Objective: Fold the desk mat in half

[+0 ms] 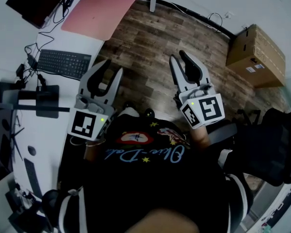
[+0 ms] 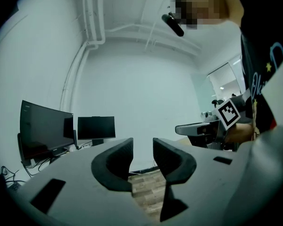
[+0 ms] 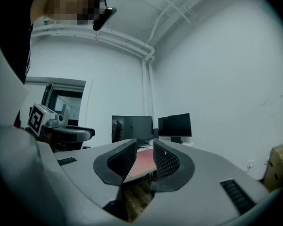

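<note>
Over at the far end of the white desk (image 1: 58, 40), beyond the keyboard (image 1: 64, 63), the pink desk mat (image 1: 99, 11) lies flat and unfolded, well apart from both of your tools. Your left gripper (image 1: 113, 67) and right gripper (image 1: 178, 56) hang level in front of you above the wood floor (image 1: 150, 28). Each has its jaws moderately apart with nothing between them. The right gripper view looks past its jaws to the mat in the distance.

The step in hand looks like the approach. Bring both grippers to the same edge of the mat, one at each corner. Slide a lower jaw under the lip rather than pressing down on top. Close firmly on both corners before you lift, and raise them together so the edge stays straight. Steer clear of the keyboard on the way.
</note>
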`<state>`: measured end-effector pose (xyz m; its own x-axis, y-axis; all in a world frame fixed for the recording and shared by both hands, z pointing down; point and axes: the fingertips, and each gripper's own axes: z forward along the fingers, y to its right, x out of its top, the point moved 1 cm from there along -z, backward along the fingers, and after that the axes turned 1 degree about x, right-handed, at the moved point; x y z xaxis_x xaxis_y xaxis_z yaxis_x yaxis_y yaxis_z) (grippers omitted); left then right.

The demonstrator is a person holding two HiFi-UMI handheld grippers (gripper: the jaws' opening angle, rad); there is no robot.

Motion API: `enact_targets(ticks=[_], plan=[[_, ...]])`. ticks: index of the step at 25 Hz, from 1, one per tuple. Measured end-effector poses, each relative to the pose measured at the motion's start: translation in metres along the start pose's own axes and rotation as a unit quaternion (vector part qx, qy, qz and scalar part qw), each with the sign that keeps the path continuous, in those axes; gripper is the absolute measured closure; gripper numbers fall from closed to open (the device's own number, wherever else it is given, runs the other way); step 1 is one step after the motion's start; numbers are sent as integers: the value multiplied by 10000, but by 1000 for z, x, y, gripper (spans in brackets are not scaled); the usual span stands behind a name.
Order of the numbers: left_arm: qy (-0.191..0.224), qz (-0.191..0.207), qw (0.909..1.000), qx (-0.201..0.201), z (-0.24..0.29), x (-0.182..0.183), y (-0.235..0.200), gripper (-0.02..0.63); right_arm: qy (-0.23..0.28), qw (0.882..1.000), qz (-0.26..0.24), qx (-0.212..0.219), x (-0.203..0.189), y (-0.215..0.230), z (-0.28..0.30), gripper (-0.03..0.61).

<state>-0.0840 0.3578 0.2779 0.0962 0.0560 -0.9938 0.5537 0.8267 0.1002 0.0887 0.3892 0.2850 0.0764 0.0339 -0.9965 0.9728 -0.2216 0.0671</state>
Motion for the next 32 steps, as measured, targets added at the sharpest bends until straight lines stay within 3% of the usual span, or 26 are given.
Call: enact_targets(ticks=[6,18,25,32], plan=[[-93,63,9999,-104,23,-3,0,484,5,9995,19,-318,-3,23,-12,463],[57,167,9967,-786,117,-18,-19,469,-23,9934,-178,-1134,-6,85,5,446],[-19,-14,9985,-553,181,-30,-64,469,-166,9916,-361,-1231,-2,140,54,442],[-106,44,9999,-105,227,-37,-146,469,-256,9957,-473,-756,2,166,161,437]])
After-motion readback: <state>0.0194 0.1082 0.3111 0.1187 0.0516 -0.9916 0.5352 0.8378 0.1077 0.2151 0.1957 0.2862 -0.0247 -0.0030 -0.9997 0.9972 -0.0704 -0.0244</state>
